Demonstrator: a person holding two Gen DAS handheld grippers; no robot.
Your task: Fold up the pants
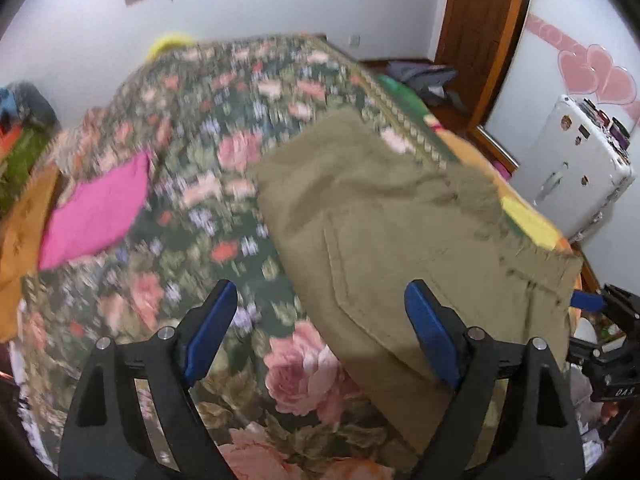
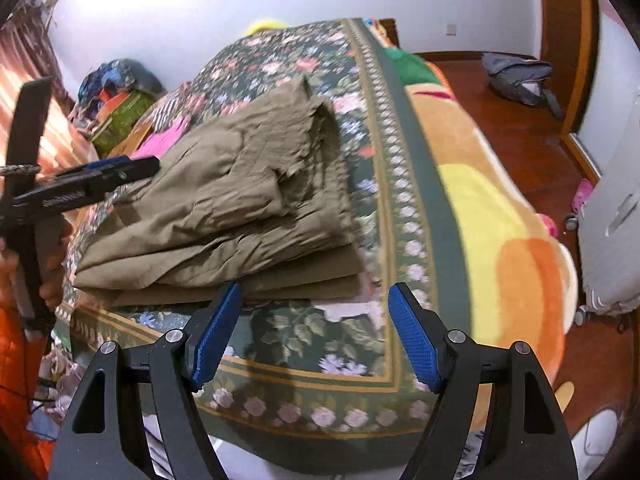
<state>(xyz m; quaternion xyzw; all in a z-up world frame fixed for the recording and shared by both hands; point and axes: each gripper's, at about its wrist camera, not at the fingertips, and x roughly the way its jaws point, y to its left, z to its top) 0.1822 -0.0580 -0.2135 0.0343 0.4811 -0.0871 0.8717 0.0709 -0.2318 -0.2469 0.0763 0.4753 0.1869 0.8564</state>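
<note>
The olive-khaki pants (image 2: 240,200) lie folded in a stack of layers on the floral bedspread (image 2: 320,340), near the bed's front corner. In the left wrist view the pants (image 1: 392,240) fill the right half. My left gripper (image 1: 320,332) is open and empty, just above the pants' near left edge; it also shows in the right wrist view (image 2: 116,168), at the pants' left side. My right gripper (image 2: 314,332) is open and empty, just in front of the stack's near edge. Its tip shows at the right edge of the left wrist view (image 1: 588,304).
A pink cloth (image 1: 96,208) and an orange cloth (image 1: 24,232) lie on the bed's left side. A white suitcase (image 1: 576,168) stands right of the bed. A grey bag (image 2: 516,76) lies on the wooden floor. Clutter is piled by the far wall (image 2: 116,92).
</note>
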